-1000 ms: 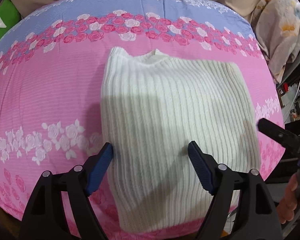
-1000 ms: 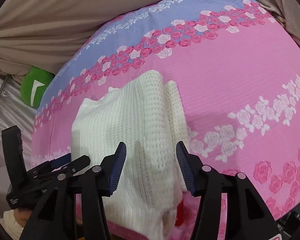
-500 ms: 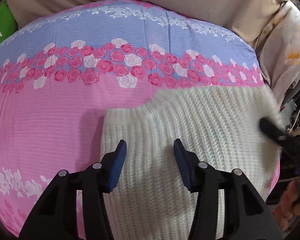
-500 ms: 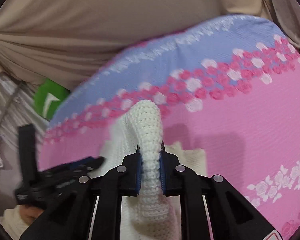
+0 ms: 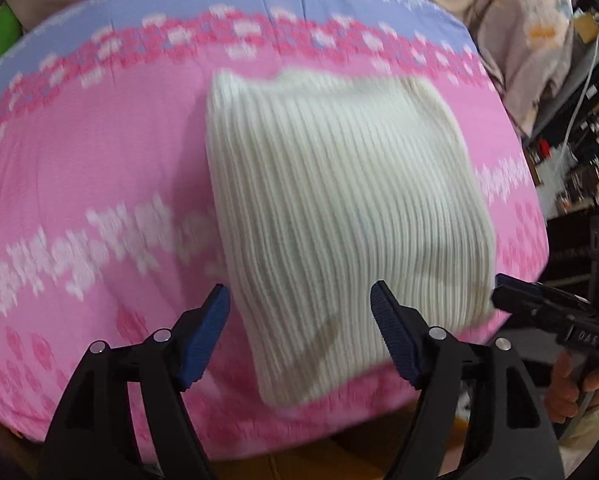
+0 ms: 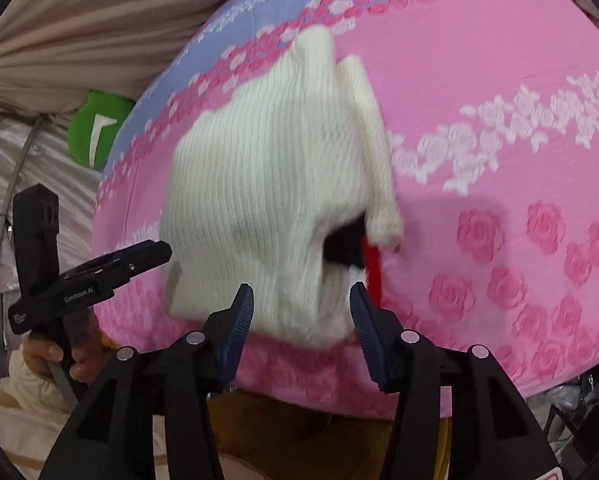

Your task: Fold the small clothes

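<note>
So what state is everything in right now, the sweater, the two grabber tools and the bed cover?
White knit sweater: folded into a compact block, lying on the cover, held by neither tool.
Left gripper: open, jaws just widened, nothing pressed between them.
Right gripper: open, jaws just widened, sweater edge between them but not pinched.
Pink floral cover: spread flat under the sweater.

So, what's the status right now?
Left gripper, right gripper: jaws just reopened, holding nothing. White ribbed knit sweater folded on pink floral bedsheet. Nothing obstructing.
</note>
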`<state>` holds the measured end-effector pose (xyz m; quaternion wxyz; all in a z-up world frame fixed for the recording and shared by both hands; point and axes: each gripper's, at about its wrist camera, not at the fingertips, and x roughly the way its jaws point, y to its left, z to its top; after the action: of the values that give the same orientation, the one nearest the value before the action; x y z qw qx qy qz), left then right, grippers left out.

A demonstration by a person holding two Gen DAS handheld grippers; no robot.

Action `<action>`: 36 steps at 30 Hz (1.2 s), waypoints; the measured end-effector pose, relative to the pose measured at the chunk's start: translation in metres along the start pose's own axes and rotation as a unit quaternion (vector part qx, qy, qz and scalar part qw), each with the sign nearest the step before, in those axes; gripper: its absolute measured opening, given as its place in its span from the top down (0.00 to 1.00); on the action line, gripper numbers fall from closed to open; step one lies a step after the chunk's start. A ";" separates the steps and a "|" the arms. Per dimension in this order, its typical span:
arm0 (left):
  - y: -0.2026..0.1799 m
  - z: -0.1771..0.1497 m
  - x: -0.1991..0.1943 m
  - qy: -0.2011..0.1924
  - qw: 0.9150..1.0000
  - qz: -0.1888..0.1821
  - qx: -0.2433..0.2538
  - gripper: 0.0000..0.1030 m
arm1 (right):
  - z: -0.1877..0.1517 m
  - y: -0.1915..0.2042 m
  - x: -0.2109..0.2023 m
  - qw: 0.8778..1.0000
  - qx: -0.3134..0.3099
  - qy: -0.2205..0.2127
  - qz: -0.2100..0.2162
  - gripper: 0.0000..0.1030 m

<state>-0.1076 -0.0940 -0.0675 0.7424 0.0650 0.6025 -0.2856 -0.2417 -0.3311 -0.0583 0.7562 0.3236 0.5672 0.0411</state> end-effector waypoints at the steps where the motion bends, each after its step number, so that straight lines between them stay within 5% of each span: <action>1: 0.000 -0.007 0.008 0.014 1.000 -0.001 0.000 0.32 | -0.006 0.000 0.012 1.000 0.003 0.011 -0.005 0.49; 2: 0.002 -0.012 0.020 0.033 0.999 0.001 -0.003 0.34 | -0.009 -0.002 0.024 1.000 0.007 0.019 -0.017 0.52; 4: 0.005 -0.014 0.032 0.055 0.998 -0.006 -0.016 0.56 | -0.009 0.000 0.026 1.000 0.008 0.013 -0.023 0.87; 6: 0.007 -0.014 0.022 0.046 0.999 -0.015 -0.021 0.70 | -0.011 0.009 -0.006 0.999 0.000 -0.040 0.027 0.89; 8: 0.008 -0.017 0.011 0.036 0.999 -0.024 -0.015 0.74 | -0.019 0.020 -0.033 0.996 -0.042 -0.072 0.014 0.90; 11: 0.007 -0.027 0.028 0.056 0.998 -0.007 -0.005 0.76 | -0.032 -0.013 0.003 0.999 -0.015 -0.016 -0.031 0.90; 15: 0.004 -0.035 0.036 0.059 0.998 0.008 -0.001 0.75 | -0.041 -0.037 0.037 0.998 0.035 0.026 -0.048 0.86; 18: -0.001 -0.032 0.008 0.030 0.999 0.012 0.011 0.71 | -0.036 -0.016 0.018 0.997 -0.001 0.011 -0.072 0.69; 20: -0.004 -0.025 -0.010 0.003 1.000 0.007 0.012 0.59 | -0.028 -0.006 0.002 0.996 -0.019 -0.012 -0.087 0.51; 22: -0.005 -0.014 -0.028 -0.034 0.999 0.002 0.002 0.33 | -0.013 -0.001 -0.012 0.995 -0.015 -0.043 -0.083 0.37; 24: -0.007 -0.001 -0.033 -0.061 0.998 -0.004 -0.006 0.29 | 0.010 0.000 -0.018 0.996 -0.005 -0.069 -0.062 0.33; 27: -0.013 0.022 -0.024 -0.072 0.997 0.014 -0.010 0.29 | 0.040 -0.008 0.000 0.996 0.026 -0.080 -0.034 0.34; 29: -0.024 0.035 -0.016 -0.077 0.996 0.038 0.002 0.29 | 0.057 -0.006 0.027 0.998 0.017 -0.041 -0.046 0.84; 33: -0.035 0.045 -0.017 -0.086 0.995 0.050 0.026 0.29 | 0.060 0.021 0.001 0.992 -0.047 -0.111 -0.018 0.85; 36: -0.043 0.043 -0.012 -0.085 0.994 0.063 0.032 0.29 | 0.065 -0.002 0.031 0.994 -0.038 -0.070 -0.079 0.85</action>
<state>-0.0937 -0.1439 -0.0343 0.8047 0.1021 0.5227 -0.2624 -0.1737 -0.3478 -0.0759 0.8069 0.2504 0.5346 -0.0202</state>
